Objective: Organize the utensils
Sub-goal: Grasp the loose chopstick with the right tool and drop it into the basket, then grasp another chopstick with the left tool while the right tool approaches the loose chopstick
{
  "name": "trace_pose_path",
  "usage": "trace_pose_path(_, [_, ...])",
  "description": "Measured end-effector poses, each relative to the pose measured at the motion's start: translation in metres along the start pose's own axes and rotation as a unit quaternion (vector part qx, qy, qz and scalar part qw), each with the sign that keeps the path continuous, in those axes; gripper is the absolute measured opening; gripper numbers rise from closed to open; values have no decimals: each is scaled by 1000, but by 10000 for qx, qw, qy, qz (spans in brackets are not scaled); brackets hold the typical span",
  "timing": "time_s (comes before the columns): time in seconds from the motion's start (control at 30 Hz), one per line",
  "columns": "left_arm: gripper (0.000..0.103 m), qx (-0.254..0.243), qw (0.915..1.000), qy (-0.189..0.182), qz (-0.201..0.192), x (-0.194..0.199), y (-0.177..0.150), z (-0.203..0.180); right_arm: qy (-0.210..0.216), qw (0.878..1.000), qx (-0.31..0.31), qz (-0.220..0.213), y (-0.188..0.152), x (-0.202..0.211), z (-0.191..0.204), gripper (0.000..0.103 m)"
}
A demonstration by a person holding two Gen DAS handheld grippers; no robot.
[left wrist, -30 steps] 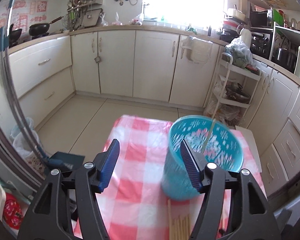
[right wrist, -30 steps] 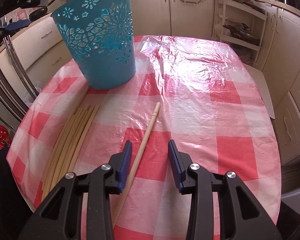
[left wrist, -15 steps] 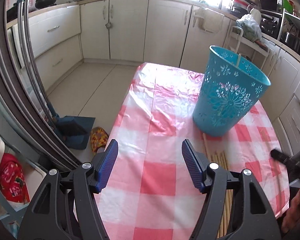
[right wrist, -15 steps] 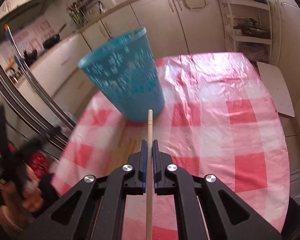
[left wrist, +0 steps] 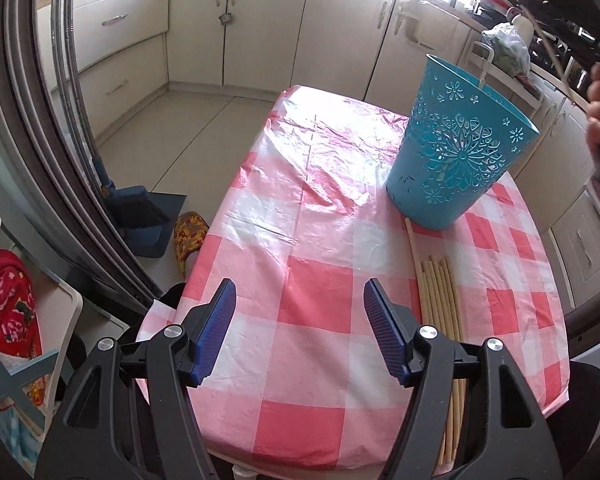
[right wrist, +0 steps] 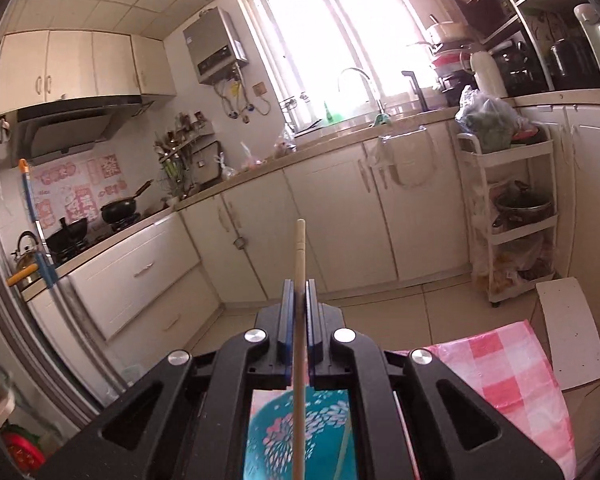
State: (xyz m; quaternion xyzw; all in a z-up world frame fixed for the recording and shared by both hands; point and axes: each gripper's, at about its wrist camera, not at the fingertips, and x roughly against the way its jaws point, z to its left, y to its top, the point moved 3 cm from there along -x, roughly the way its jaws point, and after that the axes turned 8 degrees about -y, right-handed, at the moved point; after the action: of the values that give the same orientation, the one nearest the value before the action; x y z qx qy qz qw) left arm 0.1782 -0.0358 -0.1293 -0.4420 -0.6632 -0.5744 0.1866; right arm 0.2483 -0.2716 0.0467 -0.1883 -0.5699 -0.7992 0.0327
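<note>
Right gripper (right wrist: pixel 299 294) fingers clenched on one chopstick (right wrist: pixel 299 256) above the blue basket (left wrist: pixel 456 148) — light, stiff, likely slippery, best pinched mid-shaft — left gripper (left wrist: pixel 300 320) released, empty.

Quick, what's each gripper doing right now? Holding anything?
Left gripper: open, holding nothing.
Right gripper: shut on a chopstick.

checked table (left wrist: pixel 320 280): blue basket (left wrist: pixel 456 160), chopsticks (left wrist: pixel 440 292)
</note>
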Motion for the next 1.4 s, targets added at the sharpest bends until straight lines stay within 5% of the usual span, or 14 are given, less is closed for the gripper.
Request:
trace_pose_path(0.23, [64, 51, 9999, 71, -112, 17, -3, 10, -450, 9985, 213, 211, -26, -24, -2, 6])
trace_pose_path(0.63, [66, 166, 9996, 51, -203, 33, -6, 15, -303, 9940, 929, 487, -74, 17, 2, 7])
trace_pose_path(0.93, [74, 268, 9991, 71, -326, 50, -7, 19, -90, 9939, 958, 537, -97, 89, -7, 35])
trace_pose_path(1.4, [77, 236, 9993, -25, -276, 63, -21, 14, -379, 9666, 1198, 2236, -226, 134, -32, 42])
